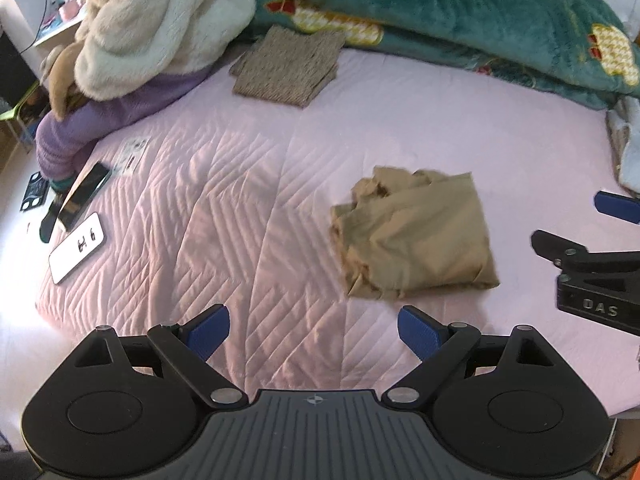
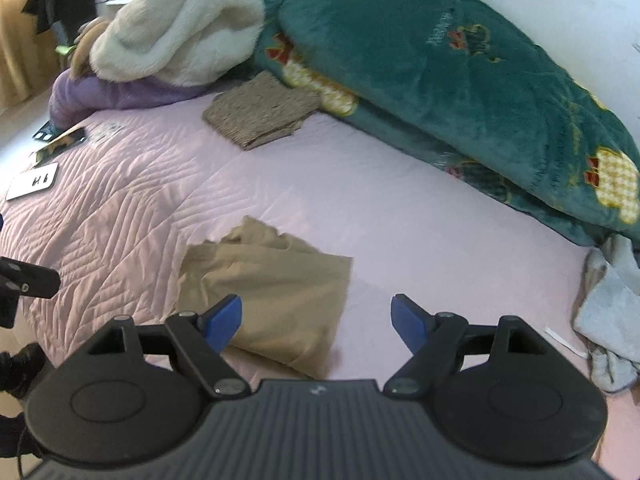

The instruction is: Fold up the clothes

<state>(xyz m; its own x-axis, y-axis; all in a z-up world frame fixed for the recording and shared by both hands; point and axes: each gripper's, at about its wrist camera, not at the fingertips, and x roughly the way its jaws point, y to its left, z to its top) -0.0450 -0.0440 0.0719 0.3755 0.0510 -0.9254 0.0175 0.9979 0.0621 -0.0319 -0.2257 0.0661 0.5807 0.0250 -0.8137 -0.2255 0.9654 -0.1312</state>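
A tan garment (image 1: 416, 236) lies roughly folded in a lump on the pink quilted bed (image 1: 240, 200). In the left wrist view my left gripper (image 1: 314, 336) hangs open over bare quilt, just in front and to the left of the garment. In the right wrist view the tan garment (image 2: 276, 292) lies under and ahead of my right gripper (image 2: 318, 322), which is open with nothing pinched; its left pad (image 2: 224, 322) hovers over the cloth's near part. The right gripper (image 1: 592, 240) also shows at the right edge of the left wrist view.
A folded brown knit garment (image 1: 290, 66) lies farther back on the bed. A green plush blanket (image 1: 480, 12) is heaped along the far side. A person in a cream fleece (image 1: 160, 20) sits at the left edge, near a phone (image 1: 78, 200) and a white card (image 1: 76, 254). Grey cloth (image 2: 612, 312) lies at the right.
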